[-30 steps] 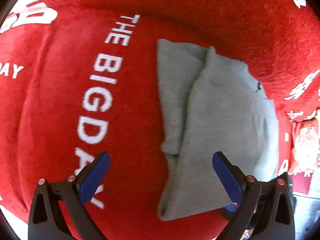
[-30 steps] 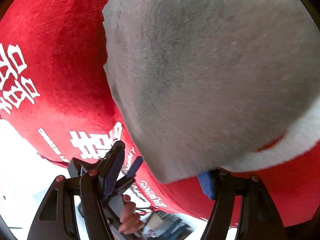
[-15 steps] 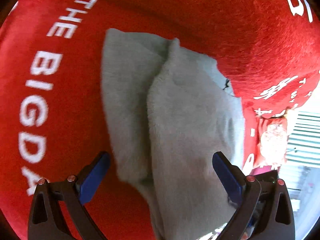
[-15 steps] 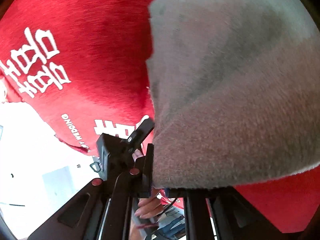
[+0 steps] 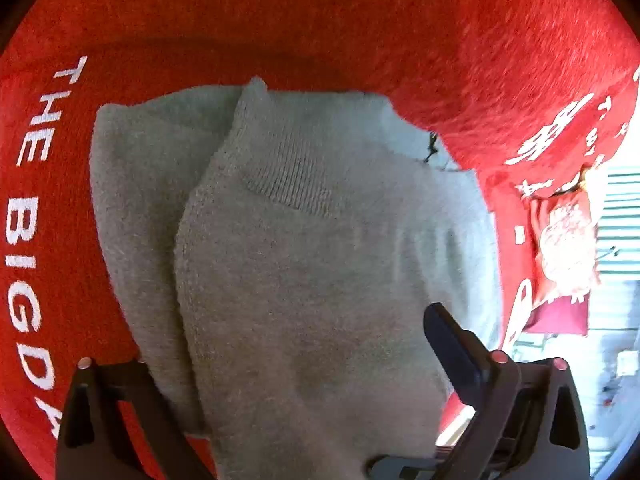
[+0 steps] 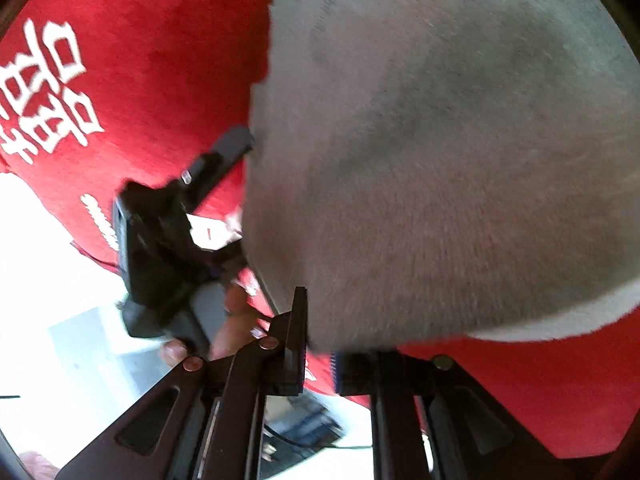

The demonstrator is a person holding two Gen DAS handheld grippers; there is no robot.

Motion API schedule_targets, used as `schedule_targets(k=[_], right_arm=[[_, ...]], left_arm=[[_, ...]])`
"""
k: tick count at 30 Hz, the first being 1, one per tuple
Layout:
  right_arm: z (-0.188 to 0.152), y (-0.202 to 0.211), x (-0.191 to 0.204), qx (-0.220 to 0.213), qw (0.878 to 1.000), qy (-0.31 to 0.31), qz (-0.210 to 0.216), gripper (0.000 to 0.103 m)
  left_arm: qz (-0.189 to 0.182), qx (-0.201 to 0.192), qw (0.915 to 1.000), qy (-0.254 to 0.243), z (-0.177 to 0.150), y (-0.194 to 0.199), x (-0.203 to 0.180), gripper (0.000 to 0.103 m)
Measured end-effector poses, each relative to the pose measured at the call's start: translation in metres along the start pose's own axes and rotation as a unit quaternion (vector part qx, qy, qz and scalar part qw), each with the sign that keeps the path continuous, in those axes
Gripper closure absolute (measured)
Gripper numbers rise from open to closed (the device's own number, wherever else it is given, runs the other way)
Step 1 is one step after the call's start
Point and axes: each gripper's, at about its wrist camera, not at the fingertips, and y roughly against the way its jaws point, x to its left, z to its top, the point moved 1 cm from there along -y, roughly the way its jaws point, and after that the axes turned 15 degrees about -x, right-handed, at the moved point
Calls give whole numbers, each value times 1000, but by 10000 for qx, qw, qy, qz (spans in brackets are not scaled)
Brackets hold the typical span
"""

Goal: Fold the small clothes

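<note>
left hand-held gripper (image 5: 280,368): jaws spread wide over the folded grey knitted garment (image 5: 312,264), gripping nothing — garment lies just ahead and beneath on the red plush cloth with white lettering (image 5: 440,40) | right hand-held gripper (image 6: 320,356): jaws nearly together, just been easing apart, pinching the grey garment's near edge — lifted fabric fills the view ahead

Grey folded garment (image 5: 320,260) on red printed cloth (image 5: 360,20), left gripper (image 5: 288,364) jaws wide, straddling it

A plain grey knit garment (image 5: 320,260) lies on a red cloth (image 5: 360,32) printed with white lettering.
</note>
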Motion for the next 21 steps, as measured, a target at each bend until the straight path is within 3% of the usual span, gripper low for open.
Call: schedule_targets(k=[4,7,9,11,12,13,16,19,21], right_arm=[[6,16,8,252,9980,503,-293,44],[23,39,23,83,9935,1029,-473,44],[40,57,33,-326,9874,1386,-692,44],[57,66,40,-667,9788,1679,-964,63],[67,67,43,-780,9734,1806,-1173,94],[74,64,43,-817,9702,1869,-1310,99],[93,48,43,-860,9583,2196,-1611,99],[98,19,29,-519,9480,2451,-1963,99],[94,19,20,-572,9474,2522,-1884,101]], left_arm=[[182,98,9997,-145,-5,-5,3,5],[404,105,9987,-288,-7,-4,6,20],[568,92,9976,-390,-7,-3,6,37],[745,71,9962,-440,-6,-2,8,48],[761,55,9962,-426,-5,-1,9,57],[752,40,9964,-400,-5,1,11,61],[736,-16,9969,-287,-4,5,16,71],[713,-81,9973,-161,-3,11,18,82],[616,-137,9980,35,-1,17,21,85]])
